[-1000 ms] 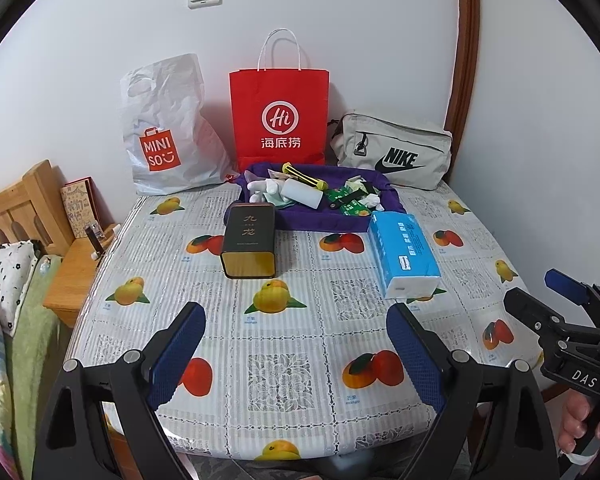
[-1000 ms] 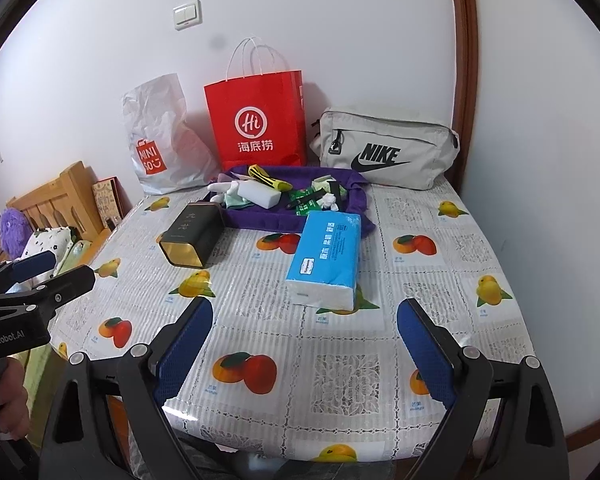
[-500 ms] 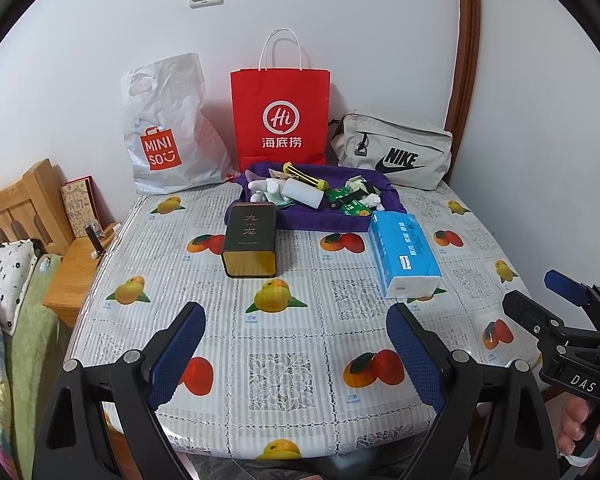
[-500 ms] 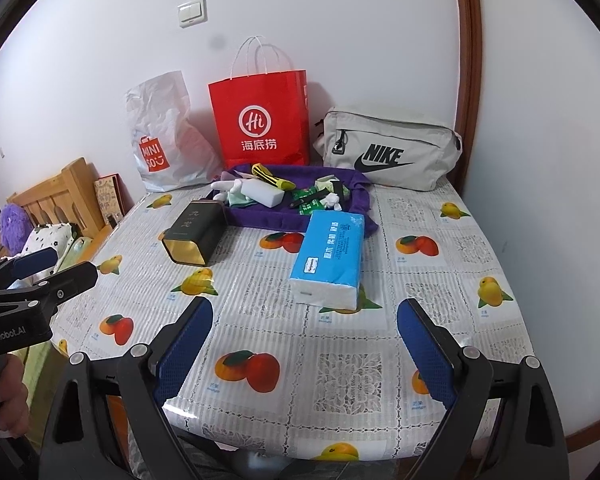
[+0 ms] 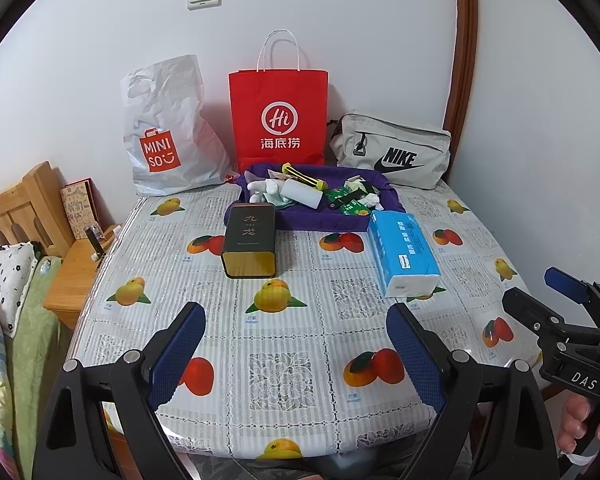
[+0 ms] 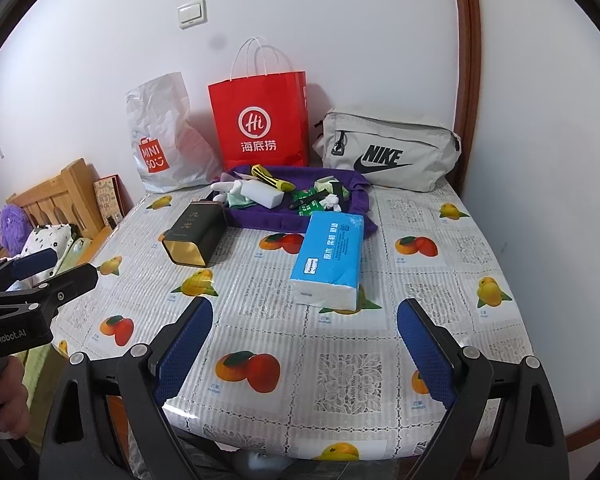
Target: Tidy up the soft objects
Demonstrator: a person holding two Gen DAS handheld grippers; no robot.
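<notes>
Both my grippers hover off the near edge of the table [image 5: 308, 344], left gripper [image 5: 296, 354] and right gripper [image 6: 305, 356] with fingers spread wide and nothing in them, so I can see the whole layout. The blue tissue pack [image 6: 329, 254] lies flat mid-table toward the right edge, just in front of the purple tray [image 5: 324, 222] at the far edge, where the other small stuff is piled. The dark tin [image 5: 250, 246] lies on its side beside it. Bags line the wall, probably to keep the middle free.
</notes>
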